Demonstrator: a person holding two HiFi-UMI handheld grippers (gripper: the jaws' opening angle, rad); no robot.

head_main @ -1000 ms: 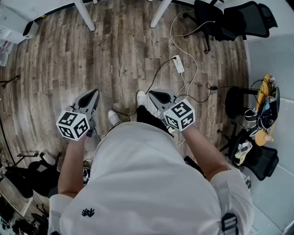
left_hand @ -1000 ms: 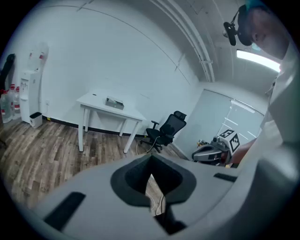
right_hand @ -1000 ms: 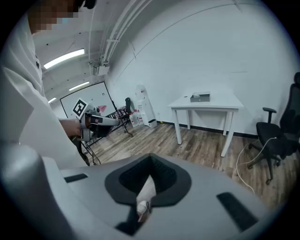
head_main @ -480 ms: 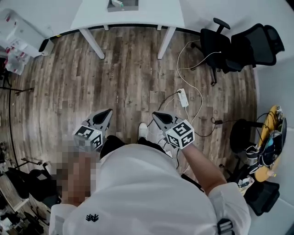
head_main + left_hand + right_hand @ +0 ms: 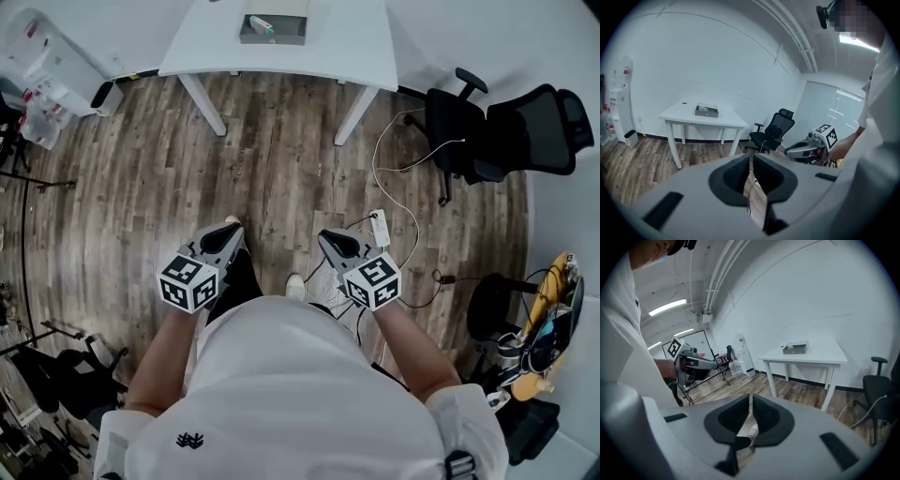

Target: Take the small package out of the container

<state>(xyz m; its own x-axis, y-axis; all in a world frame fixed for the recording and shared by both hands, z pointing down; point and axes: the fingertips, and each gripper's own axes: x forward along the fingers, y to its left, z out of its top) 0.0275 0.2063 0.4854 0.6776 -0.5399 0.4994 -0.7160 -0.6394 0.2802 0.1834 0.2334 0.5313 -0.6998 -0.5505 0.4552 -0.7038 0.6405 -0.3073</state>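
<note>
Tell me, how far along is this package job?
Nothing looks done yet. The grey rectangular container sits on the white table, with what looks like the small green-and-white package inside. In hand: nothing; the left gripper and right gripper are shut, empty, far short of the table. Left: reaching it, lifting the package out.

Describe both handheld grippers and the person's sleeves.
The left gripper and right gripper match: grey shells tapering to black-lined fingers, each carrying a white cube with black square markers. The person wears a white short-sleeved shirt with a dark logo.
</note>
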